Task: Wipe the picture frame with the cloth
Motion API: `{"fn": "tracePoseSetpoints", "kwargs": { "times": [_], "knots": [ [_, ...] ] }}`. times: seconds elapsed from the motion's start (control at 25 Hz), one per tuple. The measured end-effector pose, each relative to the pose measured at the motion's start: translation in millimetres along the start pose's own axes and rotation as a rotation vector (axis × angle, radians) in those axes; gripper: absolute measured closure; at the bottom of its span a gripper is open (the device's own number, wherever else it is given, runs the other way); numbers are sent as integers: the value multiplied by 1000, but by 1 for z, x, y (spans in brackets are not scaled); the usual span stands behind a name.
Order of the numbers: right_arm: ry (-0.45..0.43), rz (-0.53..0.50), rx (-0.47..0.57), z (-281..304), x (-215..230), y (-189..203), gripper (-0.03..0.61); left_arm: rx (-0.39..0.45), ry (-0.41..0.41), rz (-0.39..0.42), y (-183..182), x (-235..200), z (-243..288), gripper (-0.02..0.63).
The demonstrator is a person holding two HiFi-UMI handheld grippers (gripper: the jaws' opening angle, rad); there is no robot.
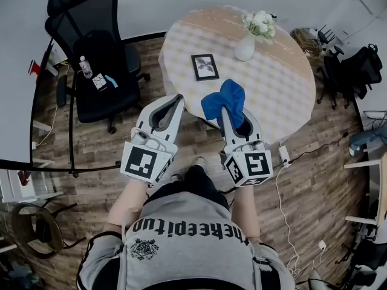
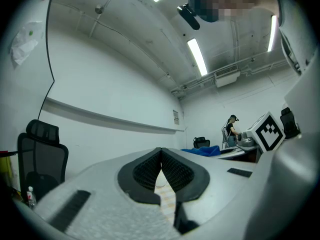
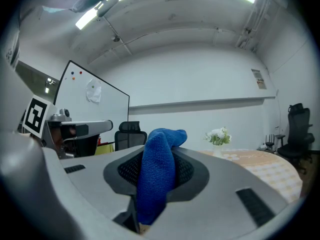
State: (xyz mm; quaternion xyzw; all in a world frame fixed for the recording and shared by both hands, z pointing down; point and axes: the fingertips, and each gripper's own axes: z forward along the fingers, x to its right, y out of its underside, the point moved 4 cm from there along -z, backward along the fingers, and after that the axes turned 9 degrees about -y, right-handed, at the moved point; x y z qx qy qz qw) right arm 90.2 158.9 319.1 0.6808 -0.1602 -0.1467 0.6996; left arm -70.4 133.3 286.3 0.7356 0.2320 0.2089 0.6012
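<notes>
A small black picture frame (image 1: 205, 66) lies flat on the round table (image 1: 278, 83), left of its middle. My right gripper (image 1: 232, 115) is shut on a blue cloth (image 1: 224, 101), which bunches up between the jaws (image 3: 159, 169) and hangs over the table's near edge, below and right of the frame. My left gripper (image 1: 169, 112) is held just off the table's near-left edge, jaws shut with nothing between them (image 2: 161, 171). Both grippers are raised and level, short of the frame.
A white vase with white flowers (image 1: 253, 32) stands at the table's far side, right of the frame. A black office chair (image 1: 97, 59) with a bottle on its seat stands at the left. Bags and cables lie on the wooden floor at the right.
</notes>
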Motion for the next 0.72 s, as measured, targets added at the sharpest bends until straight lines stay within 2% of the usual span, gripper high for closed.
{"fn": "tracePoseSetpoints", "kwargs": {
  "times": [0.72],
  "knots": [
    [-2, -18, 10, -4, -3, -6, 477, 13, 13, 0, -5, 5, 1, 597]
  ]
}}
